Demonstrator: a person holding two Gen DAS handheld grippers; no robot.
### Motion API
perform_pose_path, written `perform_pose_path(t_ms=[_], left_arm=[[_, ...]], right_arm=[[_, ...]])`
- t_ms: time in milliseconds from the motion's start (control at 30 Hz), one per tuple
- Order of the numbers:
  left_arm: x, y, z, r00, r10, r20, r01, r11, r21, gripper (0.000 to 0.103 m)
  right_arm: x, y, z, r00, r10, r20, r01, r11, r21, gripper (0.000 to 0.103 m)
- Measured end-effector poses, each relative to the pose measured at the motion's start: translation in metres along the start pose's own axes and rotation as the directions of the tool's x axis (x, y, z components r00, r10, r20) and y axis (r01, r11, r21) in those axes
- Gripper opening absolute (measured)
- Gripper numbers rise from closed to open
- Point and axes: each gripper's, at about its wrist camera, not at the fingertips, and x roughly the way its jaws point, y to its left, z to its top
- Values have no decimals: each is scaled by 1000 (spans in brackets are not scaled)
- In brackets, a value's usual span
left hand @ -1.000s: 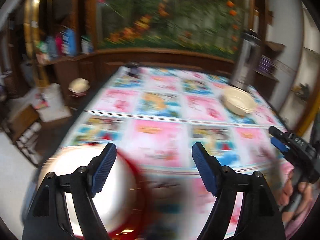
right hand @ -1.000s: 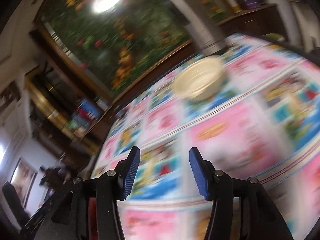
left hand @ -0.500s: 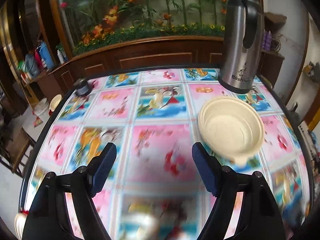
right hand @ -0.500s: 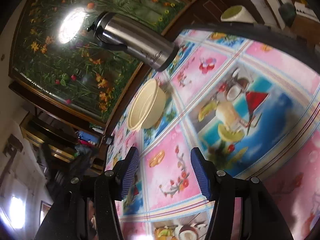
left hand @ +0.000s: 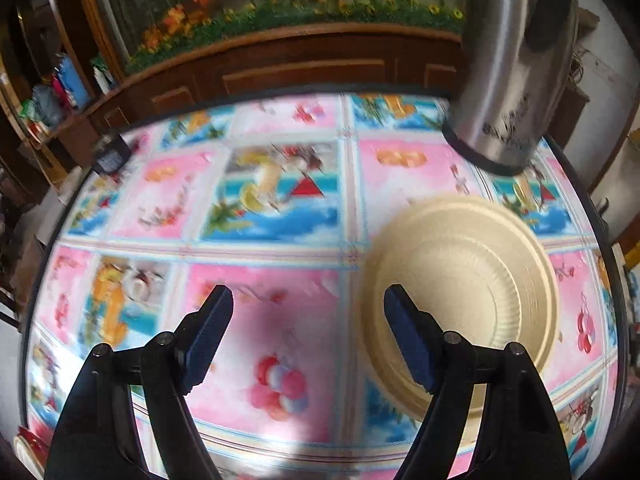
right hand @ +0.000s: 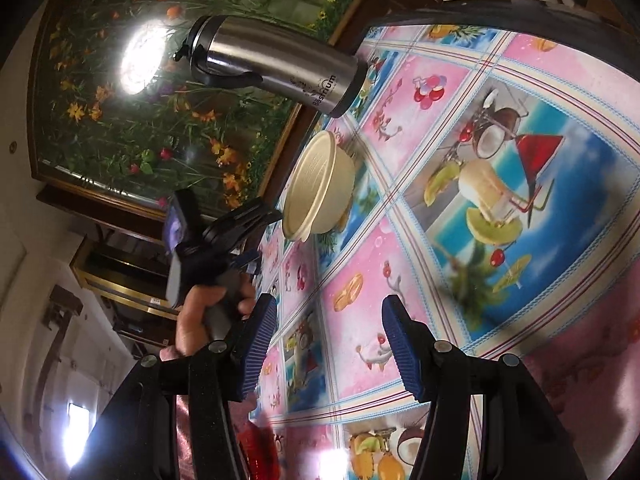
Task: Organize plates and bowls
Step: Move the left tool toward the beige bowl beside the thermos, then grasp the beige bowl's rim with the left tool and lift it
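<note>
Though blurred — cream ribbed bowl (left hand: 460,300)

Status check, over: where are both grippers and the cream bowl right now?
Left gripper open, empty, right finger over the cream bowl rim. Right gripper open, empty, well short of it. Steel thermos stands close behind the bowl.

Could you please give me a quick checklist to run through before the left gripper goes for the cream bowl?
1. Left gripper open, nothing between its fingers: ok.
2. Cream bowl upright and empty on the table: ok.
3. Bowl centred between the left fingers: not ok; it sits under the right-hand finger.
4. Steel flask apart from the bowl: ok, though close behind it.
5. Right gripper open and away from the bowl: ok.
6. Left view sharp enough to aim: not ok, motion-blurred.
</note>
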Motion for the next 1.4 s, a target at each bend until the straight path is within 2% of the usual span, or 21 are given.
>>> perform_pose_path(t_ms=[100, 167, 233, 267, 333, 433, 600, 767, 833, 967, 1100, 1233, 1400], left_arm=[[6, -6, -4, 999, -11, -37, 12, 1000, 7, 72], [7, -7, -6, 997, -48, -61, 48, 999, -2, 59], [6, -9, -9, 992, -84, -91, 85, 996, 7, 39], [5, -11, -11, 992, -82, -97, 85, 996, 20, 36], [2, -14, -14, 993, -61, -100, 66, 996, 55, 18], [-3, -10, -19, 992, -76, -102, 81, 996, 42, 14], [-16, -7, -39, 989, -94, -112, 102, 993, 60, 13], [-42, -2, -79, 984, -133, -121, 146, 984, 99, 13], [-54, 1, -98, 982, -144, -121, 159, 979, 125, 13], [-77, 6, -135, 972, -183, -147, 207, 964, 167, 13], [-99, 12, -171, 968, -196, -156, 228, 947, 226, 13], [-118, 26, -200, 958, -220, -186, 261, 936, 237, 13], [-134, 41, -229, 963, -202, -178, 244, 934, 260, 14]], right_arm=[[2, 2, -2, 1000, -15, -4, 15, 1000, -12, 58], [3, 1, -1, 1000, -24, -3, 24, 1000, -9, 58], [4, 0, -1, 999, -34, 2, 34, 999, -5, 58], [3, -1, 0, 999, -41, 10, 41, 999, -5, 58], [2, -2, 0, 998, -55, 22, 56, 998, -5, 58], [1, -3, 1, 997, -65, 33, 65, 998, -6, 58], [-6, -5, 2, 995, -69, 66, 69, 998, -6, 58], [-23, -12, -3, 994, -42, 99, 40, 999, 21, 58], [-40, -17, -14, 991, -31, 132, 29, 999, 17, 58], [-72, -25, -37, 991, 4, 133, -12, 998, 57, 58], [-115, -2, -61, 981, -39, 188, 42, 999, -10, 58], [-157, 27, -89, 968, -72, 242, 97, 991, -93, 58], [-192, 43, -117, 958, -94, 269, 133, 983, -129, 58]])
